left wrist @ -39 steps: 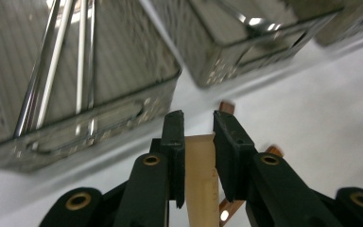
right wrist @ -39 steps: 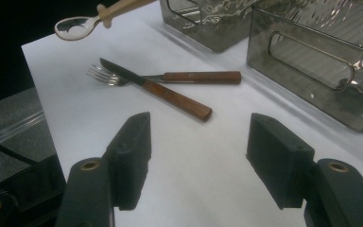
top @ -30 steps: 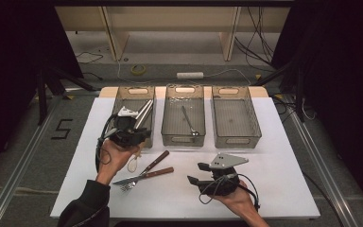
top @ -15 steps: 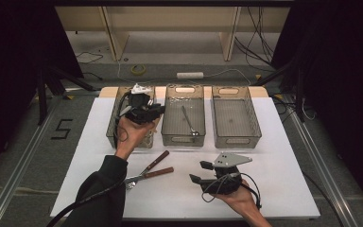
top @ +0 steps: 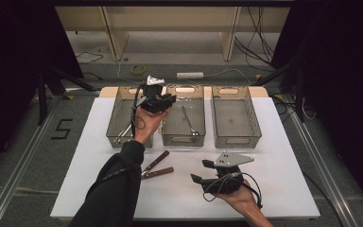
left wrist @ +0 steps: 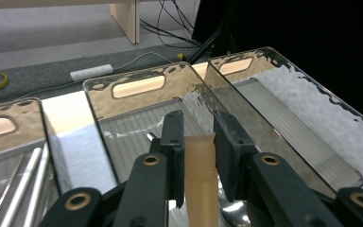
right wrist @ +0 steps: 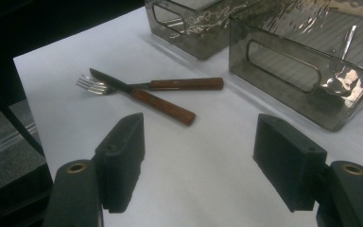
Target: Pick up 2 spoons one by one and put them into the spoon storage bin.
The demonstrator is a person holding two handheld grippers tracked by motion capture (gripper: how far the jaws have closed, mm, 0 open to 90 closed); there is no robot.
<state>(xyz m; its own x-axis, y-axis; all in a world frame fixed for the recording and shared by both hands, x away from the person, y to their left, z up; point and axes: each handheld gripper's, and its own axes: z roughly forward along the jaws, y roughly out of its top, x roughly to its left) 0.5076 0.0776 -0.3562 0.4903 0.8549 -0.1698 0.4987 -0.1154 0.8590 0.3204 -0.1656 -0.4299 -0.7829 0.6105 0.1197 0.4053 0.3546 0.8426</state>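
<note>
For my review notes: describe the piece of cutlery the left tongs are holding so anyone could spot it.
On the white table stand three clear bins; the left tongs hover over the middle bin. Clamped between their black pads is a pale wooden handle, unlike the dark brown handles of the knife and fork lying on the table.

— How do the three bins [top: 189, 135] sit on the bench [top: 283, 179]?
— Side by side along its far edge; a spoon [top: 189, 121] lies in the middle one.
— And nearer?
— A knife [right wrist: 146, 98] and fork [right wrist: 156, 85] lie crossed before the left bin, left of the right hand-held gripper [top: 203, 171].
</note>
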